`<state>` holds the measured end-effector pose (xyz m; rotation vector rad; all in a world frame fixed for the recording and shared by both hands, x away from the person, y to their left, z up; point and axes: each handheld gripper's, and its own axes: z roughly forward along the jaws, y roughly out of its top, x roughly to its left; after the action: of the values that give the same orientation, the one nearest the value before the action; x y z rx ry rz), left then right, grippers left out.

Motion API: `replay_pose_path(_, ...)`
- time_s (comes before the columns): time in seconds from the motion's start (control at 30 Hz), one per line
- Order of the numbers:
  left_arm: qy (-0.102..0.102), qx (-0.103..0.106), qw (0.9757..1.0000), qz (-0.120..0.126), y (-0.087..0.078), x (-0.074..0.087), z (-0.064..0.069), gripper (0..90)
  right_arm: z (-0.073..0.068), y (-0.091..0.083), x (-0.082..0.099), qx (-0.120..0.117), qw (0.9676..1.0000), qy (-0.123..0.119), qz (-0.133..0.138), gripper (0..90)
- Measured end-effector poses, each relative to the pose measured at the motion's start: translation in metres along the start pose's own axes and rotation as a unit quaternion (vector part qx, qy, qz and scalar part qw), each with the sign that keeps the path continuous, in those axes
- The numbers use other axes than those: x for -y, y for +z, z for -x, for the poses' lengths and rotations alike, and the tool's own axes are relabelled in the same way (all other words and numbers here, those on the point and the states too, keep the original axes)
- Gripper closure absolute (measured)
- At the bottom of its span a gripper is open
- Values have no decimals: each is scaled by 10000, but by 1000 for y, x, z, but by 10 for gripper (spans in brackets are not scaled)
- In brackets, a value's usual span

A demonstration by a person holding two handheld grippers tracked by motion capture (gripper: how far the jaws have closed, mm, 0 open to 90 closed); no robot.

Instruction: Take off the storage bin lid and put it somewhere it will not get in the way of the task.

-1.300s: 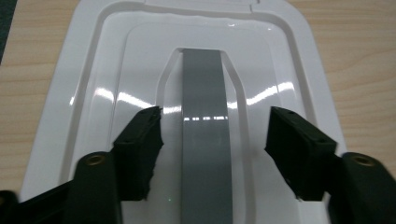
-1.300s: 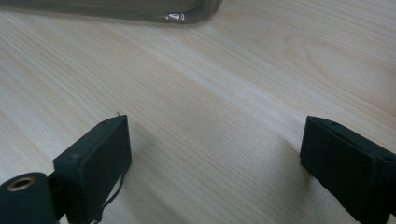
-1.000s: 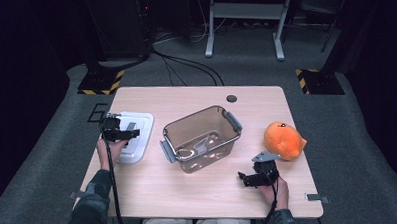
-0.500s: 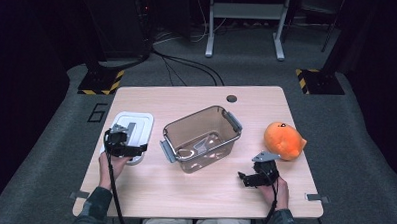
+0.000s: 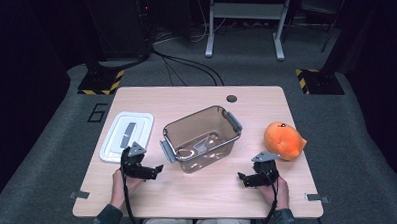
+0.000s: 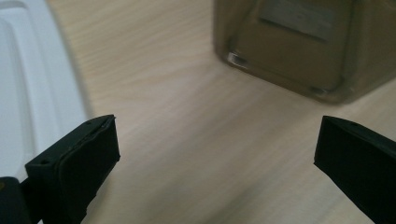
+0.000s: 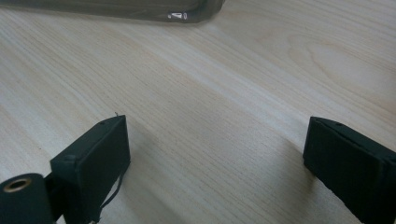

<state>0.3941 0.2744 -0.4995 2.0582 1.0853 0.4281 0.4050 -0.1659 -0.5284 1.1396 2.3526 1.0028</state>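
On the pale wooden table (image 5: pixel 198 192), the left gripper (image 5: pixel 152 169) has drawn back off the white lid (image 5: pixel 127 135) toward the person, jaws wide and empty, while the right gripper (image 5: pixel 245 177) stays put, also spread wide.

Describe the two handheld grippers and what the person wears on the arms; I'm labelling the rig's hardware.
Both are black. The left gripper and right gripper each carry a grey three-cornered plate on top and trail a black cable back along the forearm. Each ends in two blocky, flat-faced black jaws. Dark sleeves cover the forearms near the table edge.
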Motion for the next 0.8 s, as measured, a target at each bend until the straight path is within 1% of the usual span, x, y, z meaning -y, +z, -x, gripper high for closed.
replay_pose_path(0.07, 86, 102, 9999, -32, 2, 4, 10, 0, 0, 0, 0, -10, 10000, -8, -7, 59)
replay_pose_path(0.1, 80, 131, 9999, -27, 3, 6, 14, 0, 0, 0, 0, -10, 10000, -8, -9, 56)
replay_pose_path(0.13, 129, 186, 9997, -46, 4, 9, 19, 0, 0, 0, 0, -2, 10000, -11, -12, 53)
replay_pose_path(0.2, 191, 197, 9996, -60, 7, 14, 26, 0, 0, 0, 0, -2, 10000, 12, -17, 52)
replay_pose_path(0.23, 250, 155, 9995, -99, 9, 17, 29, 0, 0, 0, 0, 8, 10000, 7, -21, 50)
replay_pose_path(0.3, 318, 169, 9992, -162, 13, 22, 29, 0, 0, 1, -1, 23, 10000, -13, -21, 44)
replay_pose_path(0.37, 256, 191, 9993, -201, 16, 26, 29, 0, 0, 1, -1, 9, 10000, -33, -26, 35)
replay_pose_path(0.4, 283, 206, 9992, -216, 18, 27, 28, 0, 0, 2, -1, 5, 10000, -28, -36, 29)
replay_pose_path(0.47, 325, 148, 9991, -236, 18, 27, 30, 0, 0, 2, -1, -6, 10000, -68, -68, 17)
replay_pose_path(0.53, 425, 84, 9986, -298, 19, 27, 32, 0, -1, 2, -2, -15, 10000, -16, -83, 9)
replay_pose_path(0.57, 463, 104, 9984, -314, 20, 27, 33, 0, 0, 2, -2, -31, 9999, -67, -119, 3)
replay_pose_path(0.6, 471, 102, 9983, -331, 19, 27, 33, 0, 0, 2, -3, -40, 9998, -117, -124, 0)
replay_pose_path(0.8, 466, 104, 9984, -303, 20, 27, 33, 0, 1, 1, -4, -122, 9996, -90, -253, 0)
